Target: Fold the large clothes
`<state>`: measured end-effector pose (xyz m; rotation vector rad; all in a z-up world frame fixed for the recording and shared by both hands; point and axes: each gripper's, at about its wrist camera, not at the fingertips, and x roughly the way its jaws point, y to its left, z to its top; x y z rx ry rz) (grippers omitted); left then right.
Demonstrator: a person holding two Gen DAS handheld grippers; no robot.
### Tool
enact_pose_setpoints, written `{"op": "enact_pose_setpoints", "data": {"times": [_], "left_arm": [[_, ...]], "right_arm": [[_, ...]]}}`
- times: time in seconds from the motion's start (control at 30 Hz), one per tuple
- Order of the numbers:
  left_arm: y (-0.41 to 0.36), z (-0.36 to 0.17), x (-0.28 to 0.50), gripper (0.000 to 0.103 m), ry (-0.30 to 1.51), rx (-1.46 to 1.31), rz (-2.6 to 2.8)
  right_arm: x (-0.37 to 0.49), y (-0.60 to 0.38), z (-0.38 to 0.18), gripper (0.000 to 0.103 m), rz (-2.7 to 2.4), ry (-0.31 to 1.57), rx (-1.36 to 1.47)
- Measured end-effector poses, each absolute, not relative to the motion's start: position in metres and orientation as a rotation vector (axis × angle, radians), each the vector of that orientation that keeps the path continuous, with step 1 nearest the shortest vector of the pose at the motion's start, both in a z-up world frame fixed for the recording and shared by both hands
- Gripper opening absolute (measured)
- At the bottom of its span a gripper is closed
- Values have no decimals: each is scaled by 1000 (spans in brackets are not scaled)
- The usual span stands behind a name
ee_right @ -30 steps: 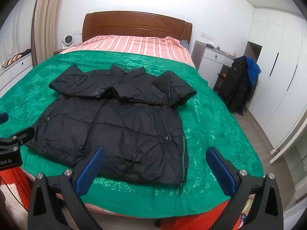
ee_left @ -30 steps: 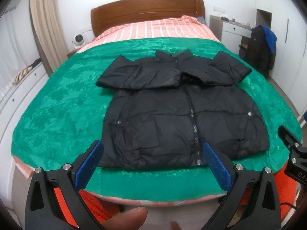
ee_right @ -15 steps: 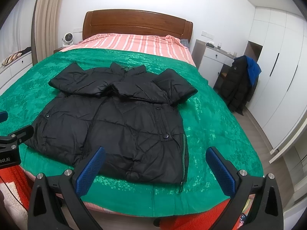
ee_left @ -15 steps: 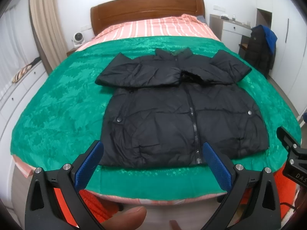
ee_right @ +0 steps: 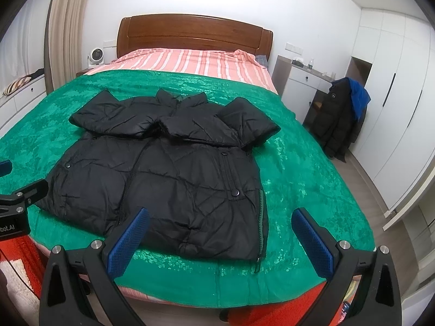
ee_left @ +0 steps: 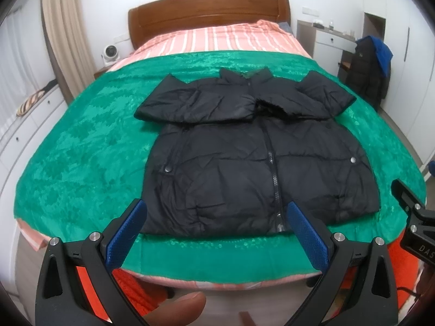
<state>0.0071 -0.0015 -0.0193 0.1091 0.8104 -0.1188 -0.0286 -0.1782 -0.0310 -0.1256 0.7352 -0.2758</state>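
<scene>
A black puffer jacket (ee_left: 252, 152) lies flat, front up and zipped, on the green blanket (ee_left: 81, 152) of the bed, both sleeves folded across its chest. It also shows in the right wrist view (ee_right: 174, 168). My left gripper (ee_left: 217, 228) is open and empty, held off the foot of the bed just short of the jacket's hem. My right gripper (ee_right: 220, 233) is open and empty, near the hem's right corner. Each gripper's body shows at the edge of the other's view.
A wooden headboard (ee_left: 206, 11) and striped pink sheet (ee_left: 217, 38) lie beyond the blanket. A white dresser (ee_right: 301, 87) and a dark coat on a chair (ee_right: 339, 119) stand right of the bed, wardrobes (ee_right: 394, 108) further right. Low drawers (ee_left: 24, 125) run along the left.
Both grippers have drawn back slightly from the bed, so the jacket sits a little further off. The jacket has not moved and both grippers stay open.
</scene>
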Motion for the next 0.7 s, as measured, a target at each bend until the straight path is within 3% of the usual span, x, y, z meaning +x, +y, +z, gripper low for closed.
{"op": "enact_pose_setpoints", "data": {"times": [0.7], "left_arm": [[-3,-18,5,103,800,103,-120]], "right_arm": [[-32,-177,-27,103,-263,725,-119]]}}
